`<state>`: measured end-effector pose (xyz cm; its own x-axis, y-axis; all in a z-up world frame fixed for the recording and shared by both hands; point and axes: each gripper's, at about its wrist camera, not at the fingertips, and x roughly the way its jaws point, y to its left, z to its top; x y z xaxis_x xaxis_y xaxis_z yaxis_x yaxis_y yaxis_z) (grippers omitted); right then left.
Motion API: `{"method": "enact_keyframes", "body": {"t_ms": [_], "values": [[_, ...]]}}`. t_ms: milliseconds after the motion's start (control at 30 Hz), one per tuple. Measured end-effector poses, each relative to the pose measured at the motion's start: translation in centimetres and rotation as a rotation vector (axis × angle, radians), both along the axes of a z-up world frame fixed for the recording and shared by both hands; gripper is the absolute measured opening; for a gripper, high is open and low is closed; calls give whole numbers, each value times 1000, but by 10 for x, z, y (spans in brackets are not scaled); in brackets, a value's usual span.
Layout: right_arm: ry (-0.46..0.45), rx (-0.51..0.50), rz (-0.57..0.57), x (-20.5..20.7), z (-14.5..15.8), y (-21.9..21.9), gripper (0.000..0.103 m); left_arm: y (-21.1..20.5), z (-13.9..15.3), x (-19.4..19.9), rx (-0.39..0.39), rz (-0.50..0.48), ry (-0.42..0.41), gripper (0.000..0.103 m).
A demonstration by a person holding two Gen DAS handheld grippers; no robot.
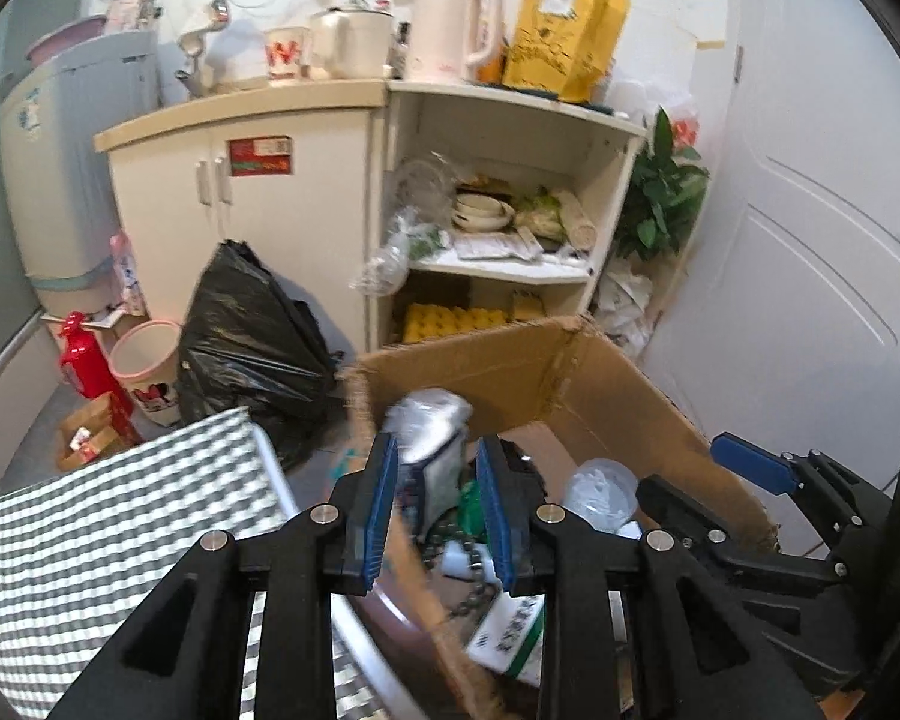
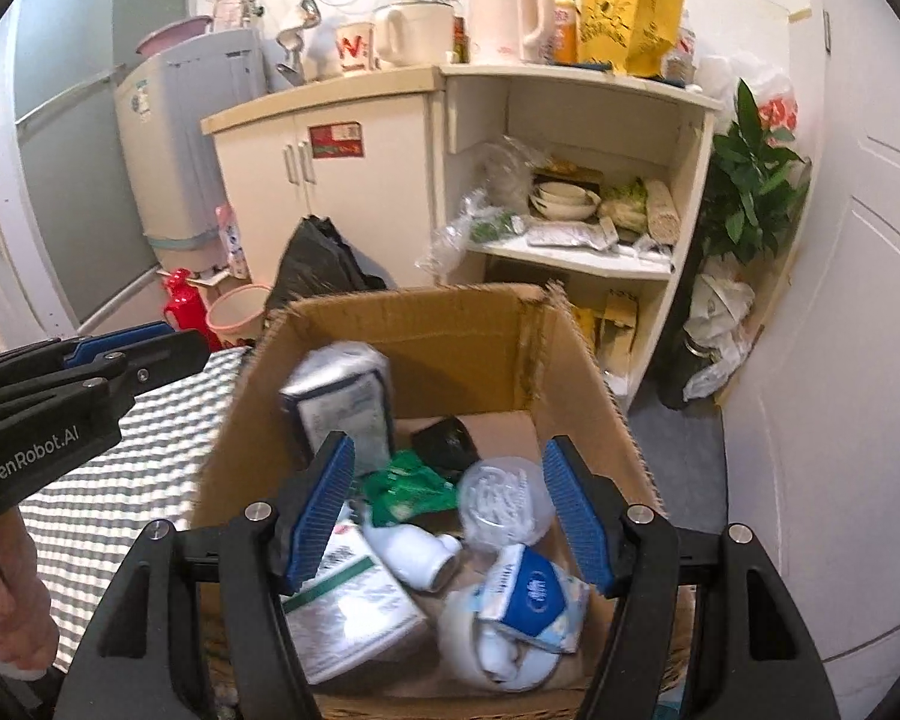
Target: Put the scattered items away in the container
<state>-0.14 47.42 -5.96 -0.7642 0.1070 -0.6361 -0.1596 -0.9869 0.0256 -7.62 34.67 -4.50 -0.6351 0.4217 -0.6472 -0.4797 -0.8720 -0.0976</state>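
Blue tissue pack in cardboard box, right-wrist view only.

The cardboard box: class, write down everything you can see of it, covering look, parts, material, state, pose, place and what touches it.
The cardboard box is plain brown corrugated card, open at the top, its flaps upright and their edges torn and frayed. It stands beside a checked cloth surface, in front of a cream cabinet. Inside lie a white bottle, a green packet, a clear round lid, a blue-and-white tissue pack and a green-striped white box. The open right gripper hovers over it.
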Motion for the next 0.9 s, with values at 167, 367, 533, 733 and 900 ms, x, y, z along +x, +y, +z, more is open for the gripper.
{"method": "enact_keyframes", "body": {"t_ms": [167, 367, 533, 733, 900], "values": [[35, -19, 45, -4, 9, -28, 69, -40, 10, 10, -6, 76, 33, 30], [46, -77, 151, -16, 14, -78, 73, -100, 22, 20, -6, 190, 61, 53], [51, -72, 244, -21, 17, -128, 77, -147, 32, 26, 3, 291, 85, 54], [51, -54, 327, -30, 25, -179, 83, -197, 40, 37, 6, 375, 122, 78], [76, -45, 362, -33, 38, -206, 89, -233, 45, 47, -2, 438, 154, 90]]}}
